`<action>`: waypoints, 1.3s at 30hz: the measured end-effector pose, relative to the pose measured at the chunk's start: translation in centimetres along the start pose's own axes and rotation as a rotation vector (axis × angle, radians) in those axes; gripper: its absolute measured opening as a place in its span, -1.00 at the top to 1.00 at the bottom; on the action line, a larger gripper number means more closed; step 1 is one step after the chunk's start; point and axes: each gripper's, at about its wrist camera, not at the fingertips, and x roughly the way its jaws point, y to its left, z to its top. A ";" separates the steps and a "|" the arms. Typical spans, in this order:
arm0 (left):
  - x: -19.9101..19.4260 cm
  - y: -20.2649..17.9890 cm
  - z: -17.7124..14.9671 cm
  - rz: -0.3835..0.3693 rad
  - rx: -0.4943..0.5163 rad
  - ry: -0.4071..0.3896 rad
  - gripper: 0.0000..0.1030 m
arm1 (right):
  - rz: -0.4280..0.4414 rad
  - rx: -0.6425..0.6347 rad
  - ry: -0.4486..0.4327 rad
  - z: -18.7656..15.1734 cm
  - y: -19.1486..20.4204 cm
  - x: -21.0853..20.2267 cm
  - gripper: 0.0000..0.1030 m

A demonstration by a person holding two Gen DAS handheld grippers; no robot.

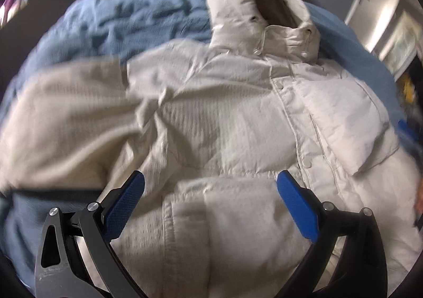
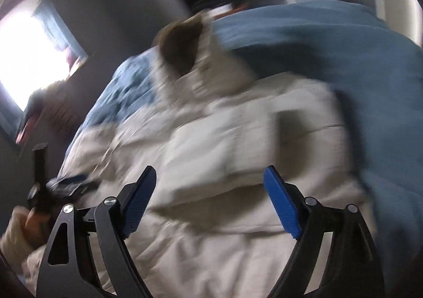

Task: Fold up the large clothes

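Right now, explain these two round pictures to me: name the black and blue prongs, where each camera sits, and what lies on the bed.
A person holds a two-finger gripper in each hand, and each carries a fisheye camera looking forward along its fingers. The left wrist view shows the left gripper, open and empty. The right wrist view, blurred by motion, shows the right gripper, also open and empty. Beneath both lies a cream puffer jacket with its hood at the far end, spread over a blue blanket. Nothing is held.

A rumpled blue bedspread covers the bed. Beyond it stands a grey wall; left of the bed, a bright window glares.
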 end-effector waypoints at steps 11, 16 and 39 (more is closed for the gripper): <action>-2.1 -15.4 5.5 -0.089 0.401 -0.006 -0.87 | -0.134 0.094 -0.140 0.7 -5.2 -1.7 -0.55; 1.8 -20.7 4.8 -0.123 0.501 0.027 -0.87 | -0.119 0.100 -0.147 0.5 -5.8 -1.4 -0.55; -1.4 -16.7 3.2 -0.065 0.403 -0.203 0.76 | -0.152 0.205 -0.118 0.2 -8.5 1.0 -0.56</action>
